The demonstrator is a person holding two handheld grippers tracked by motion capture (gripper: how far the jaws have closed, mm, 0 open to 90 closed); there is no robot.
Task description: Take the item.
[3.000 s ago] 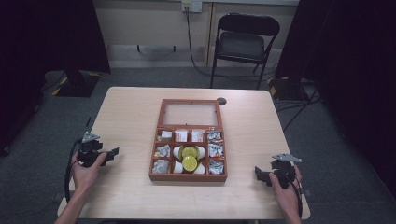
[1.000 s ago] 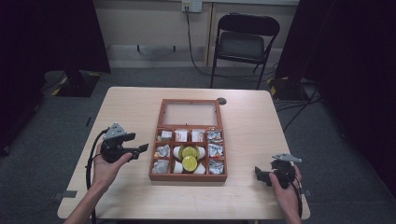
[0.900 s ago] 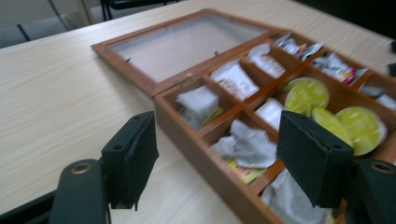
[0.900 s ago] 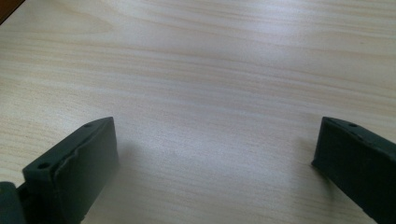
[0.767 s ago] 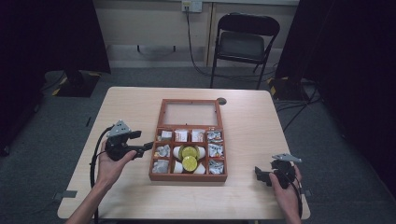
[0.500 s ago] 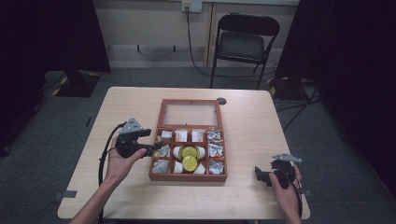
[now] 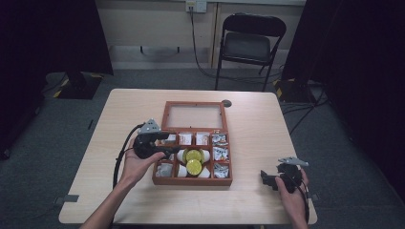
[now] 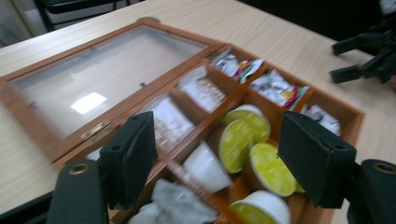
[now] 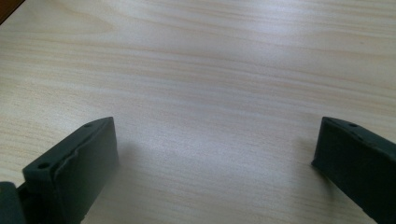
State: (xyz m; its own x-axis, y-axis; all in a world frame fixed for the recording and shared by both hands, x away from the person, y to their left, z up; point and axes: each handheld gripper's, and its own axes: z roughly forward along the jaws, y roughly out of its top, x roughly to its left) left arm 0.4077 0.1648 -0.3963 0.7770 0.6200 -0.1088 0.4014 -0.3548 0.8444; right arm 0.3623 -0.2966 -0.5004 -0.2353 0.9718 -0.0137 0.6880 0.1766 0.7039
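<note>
The wooden box (image 7: 192, 180) sits mid-table, glass lid (image 7: 194, 115) laid open flat behind it, compartments holding green-topped cups (image 7: 193, 166) and packets (image 7: 219, 139). The left gripper (image 7: 173, 144) hangs over the box's left compartments, jaws apart with nothing between them. The right gripper (image 7: 263, 177) rests near the table's (image 7: 267, 124) front right edge, well apart from the box, jaws wide over bare wood

two black fingers (image 9: 74, 172) spread wide over bare pale wooden table (image 9: 210, 79)
</note>
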